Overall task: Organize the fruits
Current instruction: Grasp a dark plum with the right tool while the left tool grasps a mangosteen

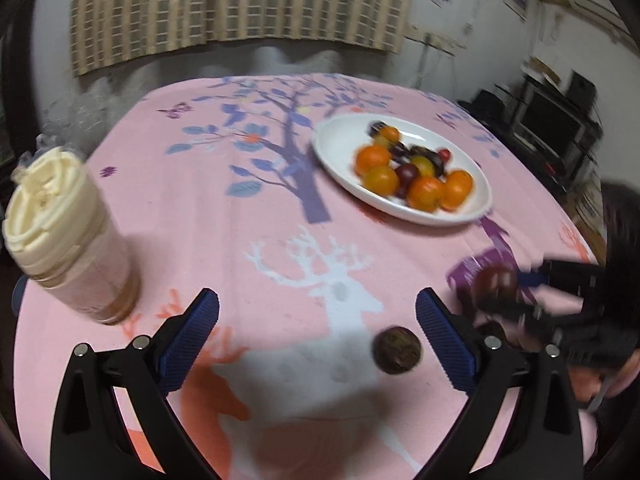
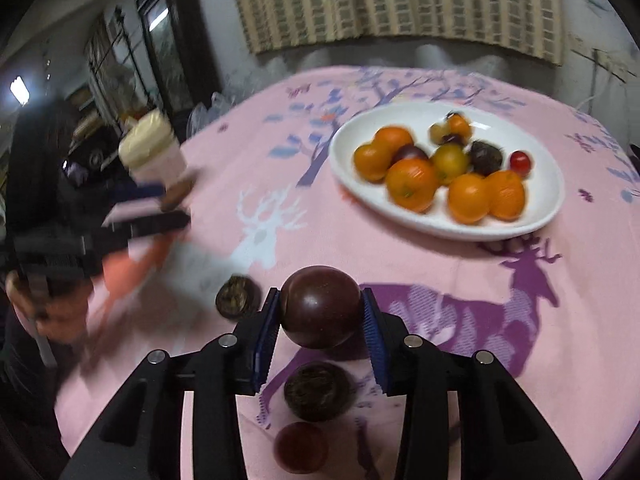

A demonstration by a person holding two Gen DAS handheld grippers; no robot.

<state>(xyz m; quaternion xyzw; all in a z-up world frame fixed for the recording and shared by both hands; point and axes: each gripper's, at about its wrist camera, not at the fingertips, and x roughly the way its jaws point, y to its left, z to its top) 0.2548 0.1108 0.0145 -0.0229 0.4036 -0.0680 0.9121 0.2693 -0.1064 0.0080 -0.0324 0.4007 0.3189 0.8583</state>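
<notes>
Right hand-held gripper (image 2: 320,312) clamped on dark plum (image 2: 320,306), left (image 1: 318,320) wide, over pink tablecloth (image 2: 400,252).

Right gripper (image 2: 320,312): angled down, blue pads clamped on both sides of a dark round fruit (image 2: 320,306), fruit held clear of the table. Left gripper (image 1: 318,326): angled down too, jaws spread wide, nothing between them. A hand (image 2: 38,304) grips its handle, blurred.
</notes>
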